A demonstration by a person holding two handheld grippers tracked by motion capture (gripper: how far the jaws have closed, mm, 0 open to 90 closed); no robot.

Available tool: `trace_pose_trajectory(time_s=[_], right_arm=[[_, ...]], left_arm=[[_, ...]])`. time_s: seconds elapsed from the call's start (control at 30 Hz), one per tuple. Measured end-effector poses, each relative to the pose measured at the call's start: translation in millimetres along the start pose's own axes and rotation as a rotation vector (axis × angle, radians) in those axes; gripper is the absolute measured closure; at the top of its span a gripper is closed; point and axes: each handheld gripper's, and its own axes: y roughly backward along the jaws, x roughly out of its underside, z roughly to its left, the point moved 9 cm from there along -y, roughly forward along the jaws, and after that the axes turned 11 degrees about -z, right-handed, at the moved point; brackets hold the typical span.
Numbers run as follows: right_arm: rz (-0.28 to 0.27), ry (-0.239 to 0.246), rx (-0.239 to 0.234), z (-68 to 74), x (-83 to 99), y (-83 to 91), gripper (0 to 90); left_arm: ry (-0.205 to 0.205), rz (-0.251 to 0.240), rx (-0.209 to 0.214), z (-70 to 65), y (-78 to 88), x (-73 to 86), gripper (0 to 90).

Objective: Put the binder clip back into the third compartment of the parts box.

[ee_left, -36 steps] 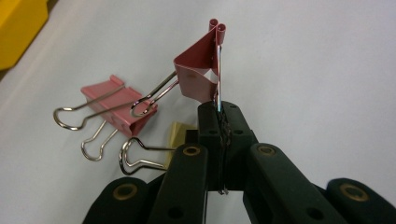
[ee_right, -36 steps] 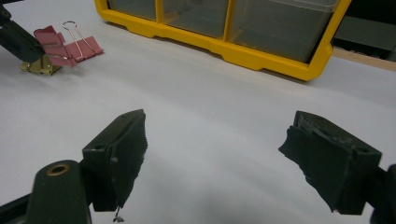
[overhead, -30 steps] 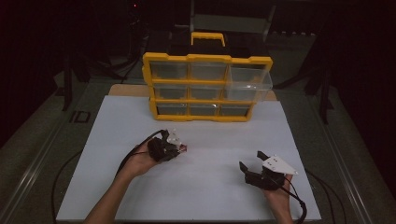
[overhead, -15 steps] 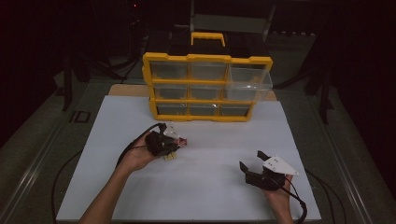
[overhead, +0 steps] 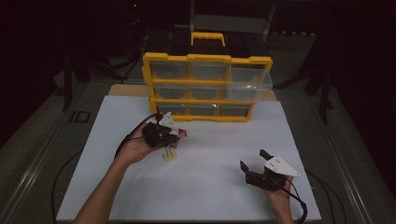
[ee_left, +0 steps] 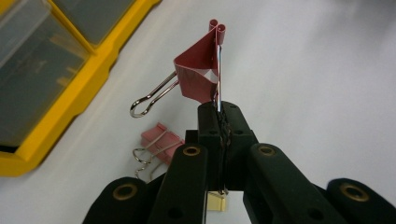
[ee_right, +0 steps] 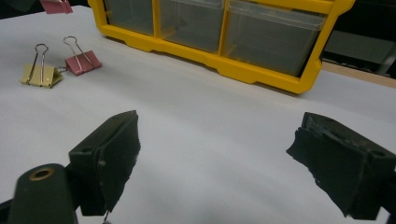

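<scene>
My left gripper (overhead: 176,136) is shut on one wire handle of a red binder clip (ee_left: 198,77) and holds it above the white sheet (overhead: 210,186), near the yellow drawer organizer (overhead: 208,86). Beneath it a pink clip (ee_left: 161,140) and a yellow clip (overhead: 169,155) lie on the sheet. In the right gripper view these two clips (ee_right: 42,74) (ee_right: 84,62) sit side by side at the far left. My right gripper (overhead: 252,158) rests low at the right front. Its jaws have just been opening wider, and nothing is between them (ee_right: 215,154).
The organizer stands upright at the back of the sheet with several clear drawers. Its top right drawer (overhead: 250,77) is pulled out. A cable trails from each gripper toward the table's front edge. Dark stands surround the table.
My left gripper has risen with the red clip and shifted a little toward the organizer, uncovering the yellow clip below. The right hand has stayed put.
</scene>
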Motion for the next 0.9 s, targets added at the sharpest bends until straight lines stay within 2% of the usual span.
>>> trace_pose_trajectory(time_s=[0.43, 0.6, 0.9], right_arm=[[-0.002, 0.011, 0.02, -2.0, -0.1, 0.0, 12.1], [0.005, 0.019, 0.02, -2.1, 1.3, -0.6, 12.2], [-0.001, 0.021, 0.023, -3.4, 1.0, 0.2, 12.4]], left_arm=[[-0.025, -0.024, -0.007, 6.0, 9.3, -23.4, 89.5], [-0.017, -0.043, -0.011, 11.1, 12.8, -34.4, 89.5], [-0.03, -0.053, -0.018, 18.5, 21.7, -51.1, 89.4]])
